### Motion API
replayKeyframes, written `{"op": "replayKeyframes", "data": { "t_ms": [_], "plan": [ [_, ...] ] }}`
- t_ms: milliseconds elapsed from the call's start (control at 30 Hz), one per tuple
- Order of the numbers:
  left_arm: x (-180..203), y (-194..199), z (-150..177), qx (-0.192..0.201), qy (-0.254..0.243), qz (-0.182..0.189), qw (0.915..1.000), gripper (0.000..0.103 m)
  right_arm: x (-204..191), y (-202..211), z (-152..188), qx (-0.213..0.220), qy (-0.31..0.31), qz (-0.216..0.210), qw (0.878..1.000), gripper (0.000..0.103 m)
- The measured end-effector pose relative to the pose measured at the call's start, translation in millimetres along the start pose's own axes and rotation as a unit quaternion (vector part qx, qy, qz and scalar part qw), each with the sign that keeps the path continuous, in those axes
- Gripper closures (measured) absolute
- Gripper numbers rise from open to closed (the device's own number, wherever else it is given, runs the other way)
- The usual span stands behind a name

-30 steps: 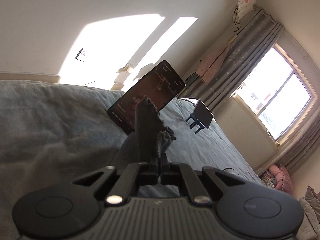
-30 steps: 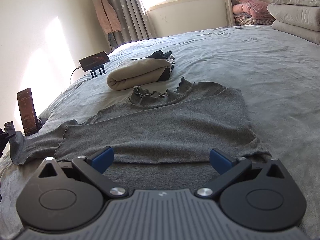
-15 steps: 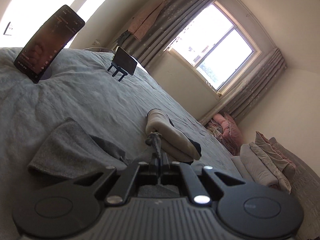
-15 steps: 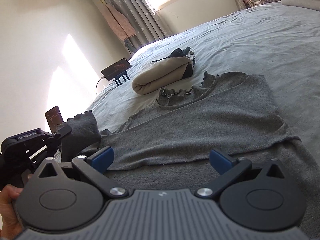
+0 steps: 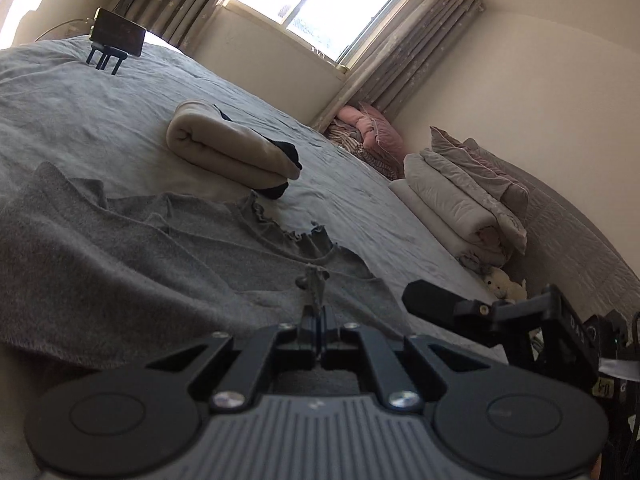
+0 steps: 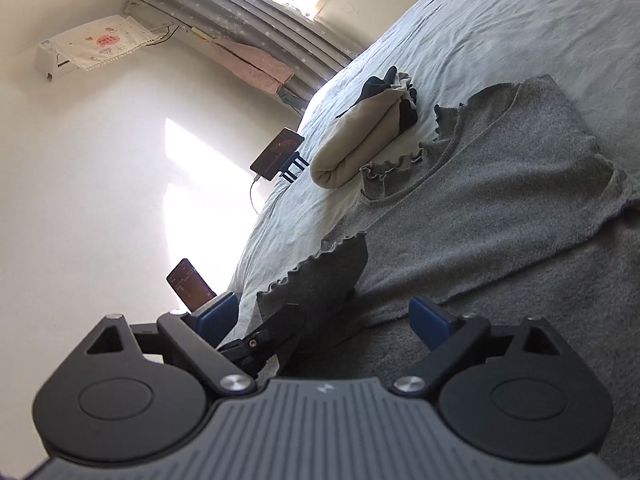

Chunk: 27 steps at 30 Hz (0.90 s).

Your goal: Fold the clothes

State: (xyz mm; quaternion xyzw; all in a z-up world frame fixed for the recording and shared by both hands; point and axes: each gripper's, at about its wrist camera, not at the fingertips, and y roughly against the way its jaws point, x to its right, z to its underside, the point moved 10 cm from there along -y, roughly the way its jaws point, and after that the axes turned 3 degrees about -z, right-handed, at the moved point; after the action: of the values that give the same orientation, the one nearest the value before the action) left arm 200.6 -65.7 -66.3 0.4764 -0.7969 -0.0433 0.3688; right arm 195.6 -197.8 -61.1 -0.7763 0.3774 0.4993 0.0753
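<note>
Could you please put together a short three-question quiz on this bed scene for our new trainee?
1. True or false: the left gripper is shut on the grey top's sleeve cuff.
2. What lies just beyond the grey top: A) a rolled beige garment, B) a laptop, C) a shoe?
3. Fill in: two ___ stand propped near the bed's edge.

Key: 1 true; 2 A; 3 phones.

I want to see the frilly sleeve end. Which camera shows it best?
The right wrist view: the grey sweater's frilly sleeve cuff stands up in plain sight, pinched by the left gripper. In the left wrist view only a thin sliver of cuff pokes out between the shut fingers.
</note>
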Motion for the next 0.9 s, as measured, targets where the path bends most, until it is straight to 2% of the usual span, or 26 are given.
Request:
{"op": "replayKeyframes", "data": {
  "t_ms": [233,333,400,467,500,567,633,667,767,833,900],
  "plan": [
    [10,-13,30,-0.096,-0.036,0.043,0.9938,0.098,17,0,1,-0.009,-0.070,-0.015,0.997,0.018],
    [14,-14,36,-0.112,-0.050,0.053,0.9910,0.089,19,3,1,-0.011,-0.074,-0.015,0.997,0.020],
    [20,-13,40,-0.126,-0.058,0.074,0.9876,0.086,19,3,2,-0.011,-0.071,-0.011,0.997,0.021],
    [25,-9,43,-0.137,-0.074,0.085,0.9841,0.077,19,3,4,-0.013,-0.062,0.000,0.998,0.024],
    [29,-6,44,-0.146,-0.088,0.088,0.9814,0.074,19,2,4,-0.013,-0.058,0.005,0.998,0.026],
    [24,2,37,-0.147,-0.098,0.076,0.9814,0.067,20,-1,7,-0.015,-0.043,0.021,0.999,0.029],
    [19,10,31,-0.147,-0.107,0.064,0.9813,0.064,19,-5,10,-0.018,-0.022,0.041,0.999,0.033],
    [12,15,24,-0.139,-0.100,0.054,0.9838,0.063,18,-8,13,-0.020,-0.001,0.056,0.998,0.034],
    [-18,27,2,-0.115,-0.062,0.013,0.9913,0.062,13,-20,23,-0.027,0.083,0.107,0.990,0.051],
    [-40,34,-8,-0.103,-0.037,-0.018,0.9939,0.062,9,-28,31,-0.036,0.138,0.140,0.980,0.076],
    [-60,40,-16,-0.094,-0.014,-0.045,0.9944,0.062,1,-33,33,-0.045,0.152,0.136,0.978,0.092]
  ]
}}
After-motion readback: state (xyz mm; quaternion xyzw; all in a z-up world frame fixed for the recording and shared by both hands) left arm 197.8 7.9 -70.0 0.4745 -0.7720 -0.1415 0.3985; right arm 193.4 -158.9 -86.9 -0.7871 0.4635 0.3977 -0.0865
